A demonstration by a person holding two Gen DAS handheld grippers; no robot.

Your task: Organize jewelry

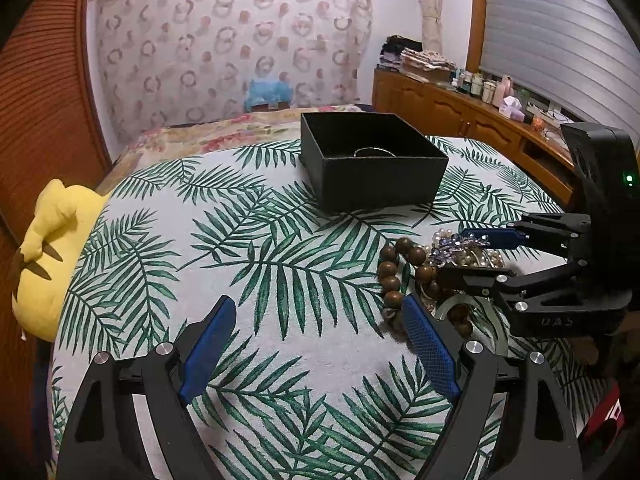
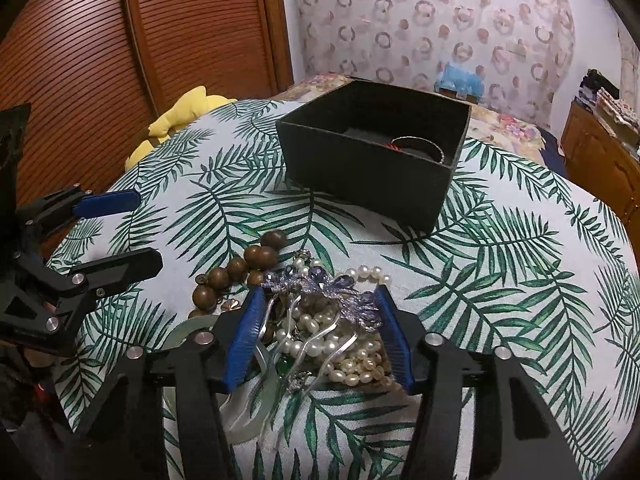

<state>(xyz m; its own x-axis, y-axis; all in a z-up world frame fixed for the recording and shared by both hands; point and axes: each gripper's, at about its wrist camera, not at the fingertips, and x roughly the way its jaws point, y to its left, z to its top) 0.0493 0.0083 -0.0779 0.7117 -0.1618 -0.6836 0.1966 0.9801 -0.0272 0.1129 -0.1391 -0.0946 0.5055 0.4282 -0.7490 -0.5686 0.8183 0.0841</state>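
Observation:
A tangled jewelry pile lies on the leaf-print cloth: a purple brooch [image 2: 320, 288] on top, white pearls [image 2: 352, 356], brown wooden beads [image 2: 256, 258] and a pale green bangle [image 2: 188, 328]. My right gripper [image 2: 320, 291] straddles the pile, and its blue pads touch the brooch on both sides. In the left wrist view the right gripper [image 1: 454, 254] comes in from the right over the brooch [image 1: 464, 242], beside the wooden beads [image 1: 390, 276]. My left gripper [image 1: 318, 304] stands open over bare cloth, left of the pile. An open black box [image 1: 372, 176] behind holds a thin metal bangle [image 2: 420, 142].
A yellow plush toy [image 1: 52, 248] lies at the table's left edge. Slatted wooden doors [image 2: 80, 60] stand behind it. A wooden cabinet [image 1: 460, 112] with bottles and folded cloth runs along the right wall. Bare cloth lies between box and pile.

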